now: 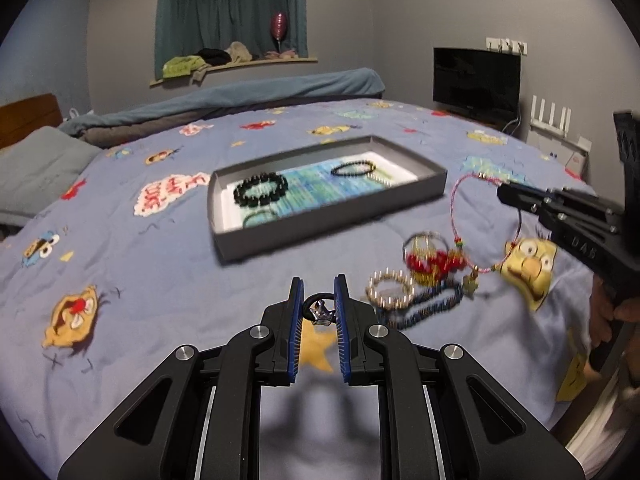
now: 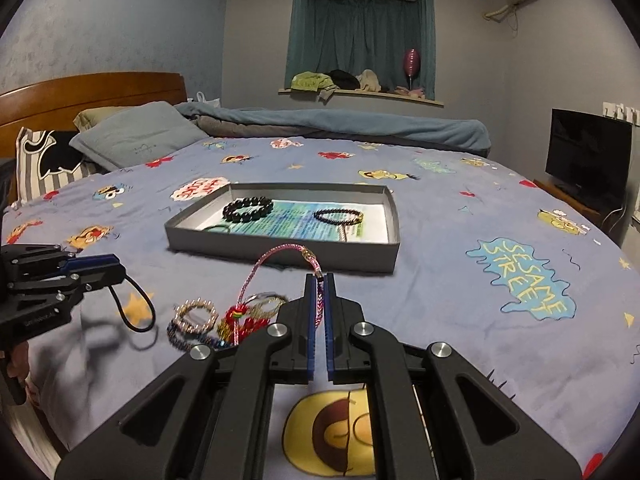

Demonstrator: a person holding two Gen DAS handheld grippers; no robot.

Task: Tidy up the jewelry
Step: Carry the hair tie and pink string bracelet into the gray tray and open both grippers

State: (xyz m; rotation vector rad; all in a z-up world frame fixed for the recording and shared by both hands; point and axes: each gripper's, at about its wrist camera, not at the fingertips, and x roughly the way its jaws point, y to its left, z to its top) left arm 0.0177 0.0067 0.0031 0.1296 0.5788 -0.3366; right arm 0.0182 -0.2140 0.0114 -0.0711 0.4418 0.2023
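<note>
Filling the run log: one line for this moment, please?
left claw: shut on black hair tie | right claw: shut on pink cord | tray: two bead bracelets

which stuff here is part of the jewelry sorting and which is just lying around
Job: grey tray, black bead bracelet, pink cord in right gripper, black loop with charm in left gripper, bracelet pile.
Lying about: pillow, TV, windowsill clothes.

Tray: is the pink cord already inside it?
No. The pink cord is pinched in the right gripper, in front of the tray's near wall.
</note>
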